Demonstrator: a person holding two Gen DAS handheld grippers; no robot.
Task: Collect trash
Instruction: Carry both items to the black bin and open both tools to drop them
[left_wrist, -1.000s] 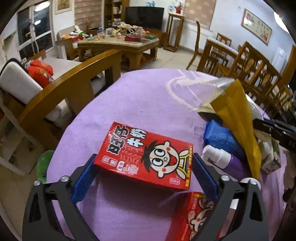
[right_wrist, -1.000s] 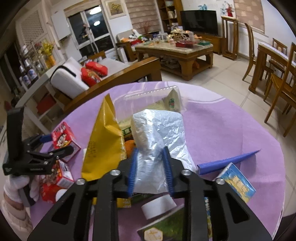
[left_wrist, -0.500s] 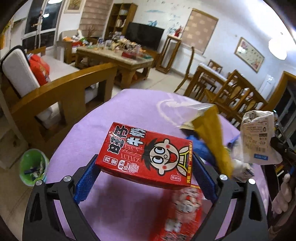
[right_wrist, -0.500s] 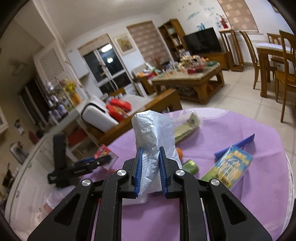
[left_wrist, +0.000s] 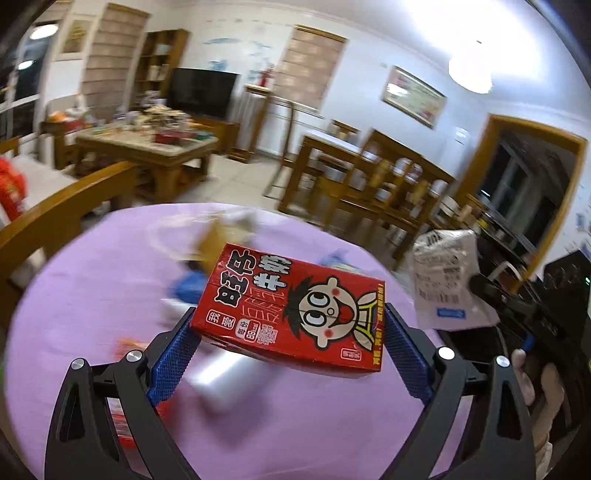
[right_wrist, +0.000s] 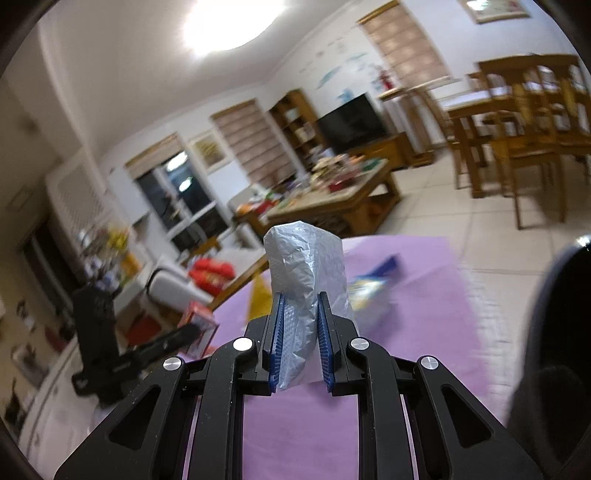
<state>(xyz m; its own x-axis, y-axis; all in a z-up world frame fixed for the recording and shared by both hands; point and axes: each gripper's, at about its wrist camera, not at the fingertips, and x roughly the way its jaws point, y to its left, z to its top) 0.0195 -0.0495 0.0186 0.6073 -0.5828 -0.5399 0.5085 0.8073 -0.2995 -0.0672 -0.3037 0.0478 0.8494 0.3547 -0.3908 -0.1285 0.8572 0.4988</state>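
Two grips: left fingers (left_wrist: 173, 354) clamp the red carton (left_wrist: 291, 308), right fingers (right_wrist: 323, 332) pinch the silver wrapper (right_wrist: 306, 273).

Room: white walls (left_wrist: 369, 55), pale tiled floor (right_wrist: 461, 218). Round ceiling lamp (right_wrist: 229, 26), lit. Black television (left_wrist: 201, 92) on low wooden stand; wooden bookshelf (left_wrist: 155, 62) beside it. Roller blinds (left_wrist: 308, 66) lowered. Framed picture (left_wrist: 412, 96) on wall. Cluttered wooden coffee table (left_wrist: 147, 151). Wooden dining table with chairs (right_wrist: 517, 110). Sofa (right_wrist: 177, 280), wooden arm, red cushion (right_wrist: 210, 273). Dark window (right_wrist: 184, 199). Wood-framed doorway (left_wrist: 532, 184). Round table, purple cloth (left_wrist: 92, 288), foreground.
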